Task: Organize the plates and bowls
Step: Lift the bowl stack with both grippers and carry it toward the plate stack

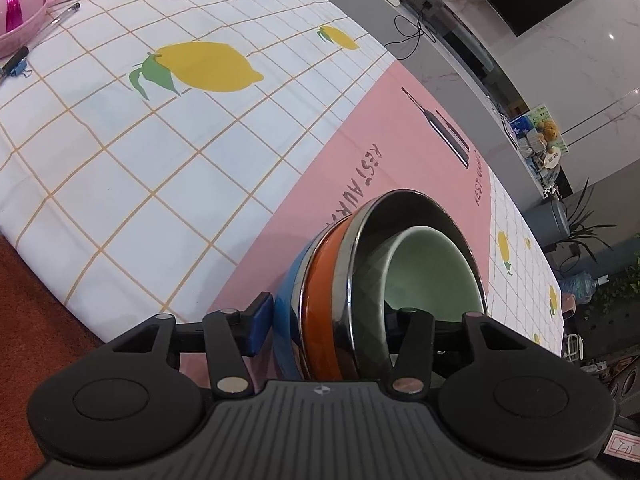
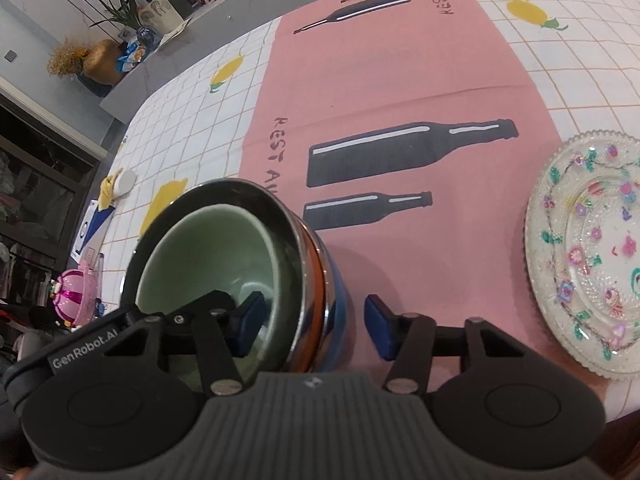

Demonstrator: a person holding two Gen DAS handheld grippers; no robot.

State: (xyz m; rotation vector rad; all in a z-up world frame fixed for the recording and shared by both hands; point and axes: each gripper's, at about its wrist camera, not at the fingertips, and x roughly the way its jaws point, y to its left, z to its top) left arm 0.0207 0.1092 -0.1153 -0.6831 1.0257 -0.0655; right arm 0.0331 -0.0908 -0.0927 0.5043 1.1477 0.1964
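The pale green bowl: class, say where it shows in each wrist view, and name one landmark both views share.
Left wrist view: the pale green bowl sits lower centre-right, nested innermost in the stacked bowls.
Right wrist view: the pale green bowl sits lower left of centre, innermost in the same stack.
Shared landmark: the pink cloth printed with dark bottles, under the stack.
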